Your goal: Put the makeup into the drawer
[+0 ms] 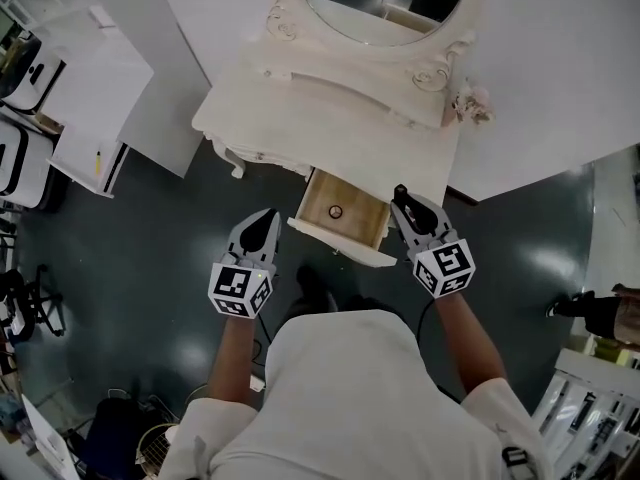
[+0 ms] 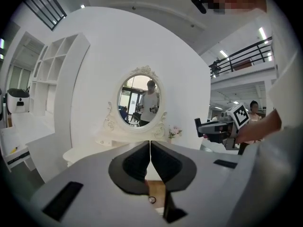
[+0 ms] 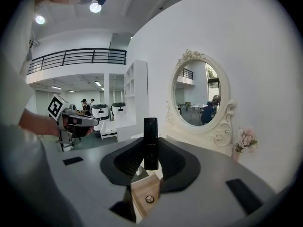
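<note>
A white table [image 1: 300, 108] with an oval mirror [image 1: 380, 3] in a carved frame is seen from above, set against a white wall. A small bunch of pale flowers [image 1: 470, 103] is placed at the table's right end, beside the mirror frame. One drawer [image 1: 362, 220] under the table top is pulled out towards the person; its bottom is of bare wood and its front is white. A small round thing [image 1: 335, 211] is seen lying on the drawer's wooden bottom; what it is cannot be told.

The right gripper [image 1: 400, 196] is held just above the right edge of the open drawer, pointed towards the table. Its jaws are closed on the makeup [image 3: 151, 143], a slim black tube that is gripped by its lower half and stands upright, its top sticking out above the jaws. The makeup is thus held in the air over the drawer's right side and is not lying in the drawer.

The left gripper [image 1: 268, 216] is held to the left of the drawer, over the dark floor [image 1: 150, 258], near the drawer but apart from it. Its jaws are pressed together with nothing between them.

A white shelf unit [image 1: 90, 78] is seen standing to the left of the table, well apart from both grippers
</note>
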`<move>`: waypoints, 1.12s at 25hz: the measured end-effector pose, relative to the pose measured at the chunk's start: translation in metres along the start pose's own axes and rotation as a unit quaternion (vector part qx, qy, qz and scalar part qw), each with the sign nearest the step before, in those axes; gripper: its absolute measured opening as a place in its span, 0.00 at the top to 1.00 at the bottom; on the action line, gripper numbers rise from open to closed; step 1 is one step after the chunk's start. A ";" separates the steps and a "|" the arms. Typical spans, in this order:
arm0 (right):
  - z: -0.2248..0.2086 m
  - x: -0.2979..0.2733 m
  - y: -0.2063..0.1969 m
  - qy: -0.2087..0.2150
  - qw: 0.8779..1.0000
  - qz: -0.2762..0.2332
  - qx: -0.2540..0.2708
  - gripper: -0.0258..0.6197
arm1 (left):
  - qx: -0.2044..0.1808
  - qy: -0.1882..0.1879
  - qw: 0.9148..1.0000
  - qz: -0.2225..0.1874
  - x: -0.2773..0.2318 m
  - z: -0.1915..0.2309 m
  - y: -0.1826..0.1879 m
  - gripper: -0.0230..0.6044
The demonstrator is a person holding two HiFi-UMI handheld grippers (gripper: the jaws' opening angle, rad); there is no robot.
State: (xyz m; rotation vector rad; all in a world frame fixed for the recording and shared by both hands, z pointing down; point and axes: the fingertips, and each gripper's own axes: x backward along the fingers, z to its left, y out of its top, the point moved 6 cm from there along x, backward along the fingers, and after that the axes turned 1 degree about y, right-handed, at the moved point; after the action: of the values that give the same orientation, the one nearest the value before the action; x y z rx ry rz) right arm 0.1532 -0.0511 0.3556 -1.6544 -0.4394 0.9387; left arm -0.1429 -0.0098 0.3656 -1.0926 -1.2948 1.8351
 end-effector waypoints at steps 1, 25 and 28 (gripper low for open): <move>0.001 -0.004 0.000 -0.004 1.000 0.004 -0.002 0.80 | -0.001 -0.005 1.000 0.003 -0.002 0.006 0.000 0.93; -0.012 -0.071 -0.073 0.057 0.989 0.135 -0.022 0.80 | 0.052 0.000 0.997 0.062 -0.070 0.030 -0.043 0.93; -0.016 -0.081 -0.092 0.075 0.984 0.161 -0.018 0.80 | 0.059 0.007 0.996 0.067 -0.080 0.026 -0.051 0.93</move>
State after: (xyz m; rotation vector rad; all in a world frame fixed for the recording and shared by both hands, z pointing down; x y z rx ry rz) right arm 0.1326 -0.0910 0.4708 -1.8487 -0.0867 1.0354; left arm -0.1282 -0.0730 0.4399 -1.1504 -1.1140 1.9709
